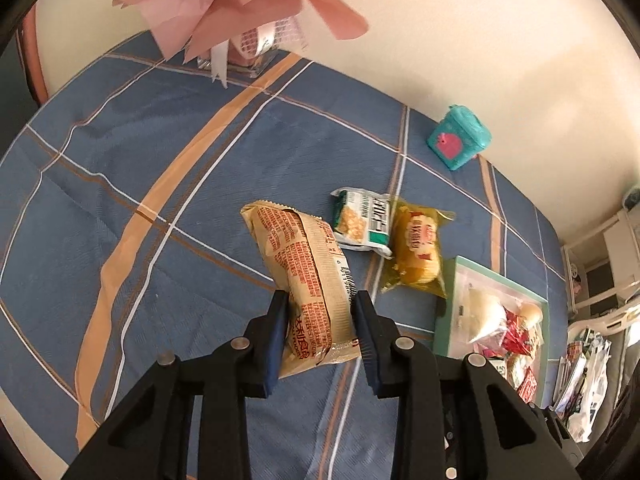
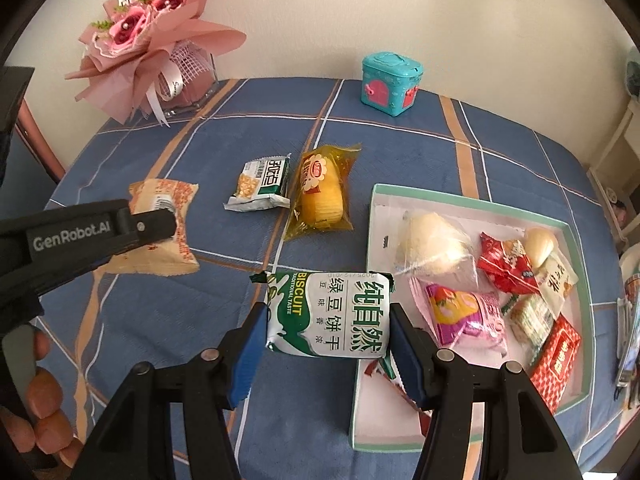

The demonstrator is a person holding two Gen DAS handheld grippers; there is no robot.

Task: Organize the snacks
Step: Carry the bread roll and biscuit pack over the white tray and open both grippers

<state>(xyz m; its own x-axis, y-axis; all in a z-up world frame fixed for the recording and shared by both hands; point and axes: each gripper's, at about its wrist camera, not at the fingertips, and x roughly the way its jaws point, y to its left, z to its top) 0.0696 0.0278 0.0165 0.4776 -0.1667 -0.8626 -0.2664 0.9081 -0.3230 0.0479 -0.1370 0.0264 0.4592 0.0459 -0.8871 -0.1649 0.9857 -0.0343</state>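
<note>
Meanwhile, two loose packets (image 2: 260, 185) (image 2: 320, 194) on cloth (image 2: 160, 320).

Bright soft daylight, perhaps from the right; strong fisheye edge-warping.

I'm working in a home: a table under a blue plaid tablecloth (image 2: 168, 312), a pink bouquet (image 2: 136, 36) at eleven o'clock, a teal toy box (image 2: 390, 82) at one, white shelving (image 1: 600, 264) at three.
</note>
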